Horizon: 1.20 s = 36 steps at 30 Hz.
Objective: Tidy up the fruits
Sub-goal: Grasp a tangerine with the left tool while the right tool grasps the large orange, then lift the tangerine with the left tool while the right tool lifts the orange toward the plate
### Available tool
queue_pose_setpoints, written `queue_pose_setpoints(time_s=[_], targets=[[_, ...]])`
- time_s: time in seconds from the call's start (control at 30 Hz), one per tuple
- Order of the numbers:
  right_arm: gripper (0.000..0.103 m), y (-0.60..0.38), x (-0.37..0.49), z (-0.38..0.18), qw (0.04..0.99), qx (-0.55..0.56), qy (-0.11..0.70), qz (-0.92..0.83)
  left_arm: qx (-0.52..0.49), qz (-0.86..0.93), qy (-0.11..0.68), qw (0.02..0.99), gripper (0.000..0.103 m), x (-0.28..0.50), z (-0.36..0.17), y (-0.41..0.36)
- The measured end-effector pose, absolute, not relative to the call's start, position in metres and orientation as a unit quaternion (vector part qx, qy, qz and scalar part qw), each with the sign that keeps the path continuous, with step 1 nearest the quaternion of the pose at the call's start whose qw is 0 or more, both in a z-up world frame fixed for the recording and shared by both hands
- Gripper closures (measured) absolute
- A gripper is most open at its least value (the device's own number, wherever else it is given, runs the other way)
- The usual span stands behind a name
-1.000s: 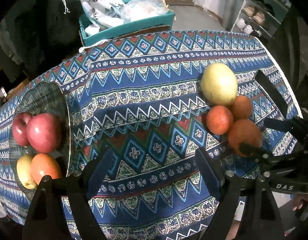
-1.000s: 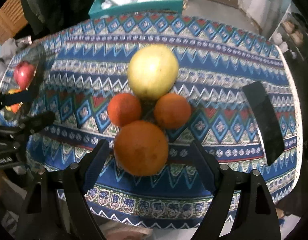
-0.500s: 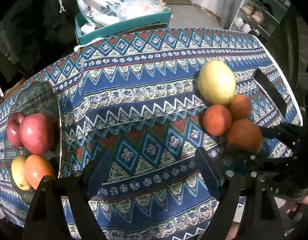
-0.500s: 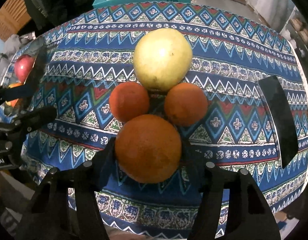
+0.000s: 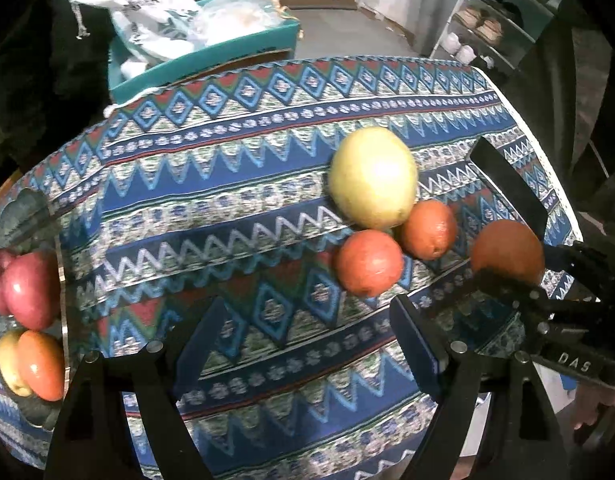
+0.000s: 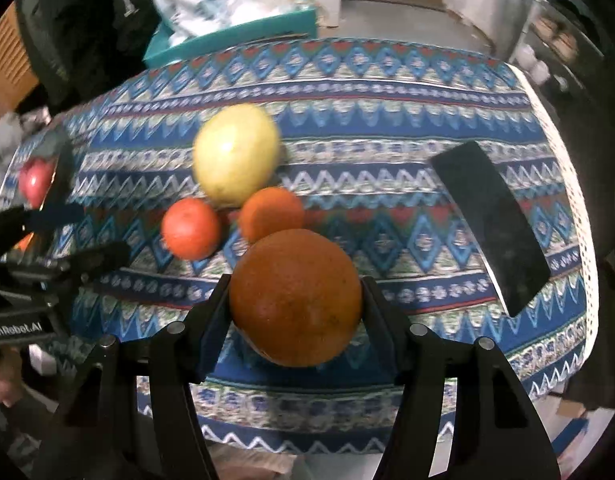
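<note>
My right gripper [image 6: 295, 308] is shut on a large orange [image 6: 295, 298] and holds it just above the patterned tablecloth; it also shows in the left wrist view [image 5: 507, 252]. Behind it lie a big yellow fruit [image 6: 235, 154], a reddish orange [image 6: 190, 229] and a small orange [image 6: 272, 213]. My left gripper [image 5: 303, 344] is open and empty over the cloth, left of these fruits. A glass bowl [image 5: 35, 216] at the far left holds red apples [image 5: 29, 290], a yellow fruit and an orange one [image 5: 41, 364].
A black phone [image 6: 493, 224] lies near the table's right edge. A teal box [image 5: 211, 54] with plastic bags stands behind the table. A shelf rack [image 5: 495, 24] stands at the back right.
My right gripper closed on the large orange and lifted it back from the other fruits. The left gripper shifted slightly; the bowl slid further left in its view.
</note>
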State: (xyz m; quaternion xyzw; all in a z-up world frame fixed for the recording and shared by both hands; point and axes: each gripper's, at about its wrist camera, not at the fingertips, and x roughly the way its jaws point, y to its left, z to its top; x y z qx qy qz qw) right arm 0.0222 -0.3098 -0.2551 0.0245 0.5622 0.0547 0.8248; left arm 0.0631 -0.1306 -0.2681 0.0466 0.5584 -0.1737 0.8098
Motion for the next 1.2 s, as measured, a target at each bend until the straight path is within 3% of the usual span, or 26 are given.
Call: queue_pose_setpoints(time_s=[0.53, 0.73, 0.83, 1.2], targets=[[0.041, -0.354, 0.04, -0.258, 0.84, 0.071, 0.539, 0.006, 0.039, -0.186, 0.577, 0.795, 0.018, 0.083, -0.296, -0.164], [0.041, -0.358, 0.045, -0.263, 0.837, 0.075, 0.542, 0.005, 0.043, -0.19, 0.586, 0.787, 0.036, 0.088, -0.305, -0.172], [0.041, -0.359, 0.046, -0.264, 0.836, 0.076, 0.543, 0.005, 0.026, -0.208, 0.586, 0.783, 0.055, 0.086, -0.305, -0.173], [0.041, -0.353, 0.047, -0.253, 0.847, 0.068, 0.528, 0.008, 0.044, -0.205, 0.557, 0.804, 0.058, 0.078, -0.28, -0.168]])
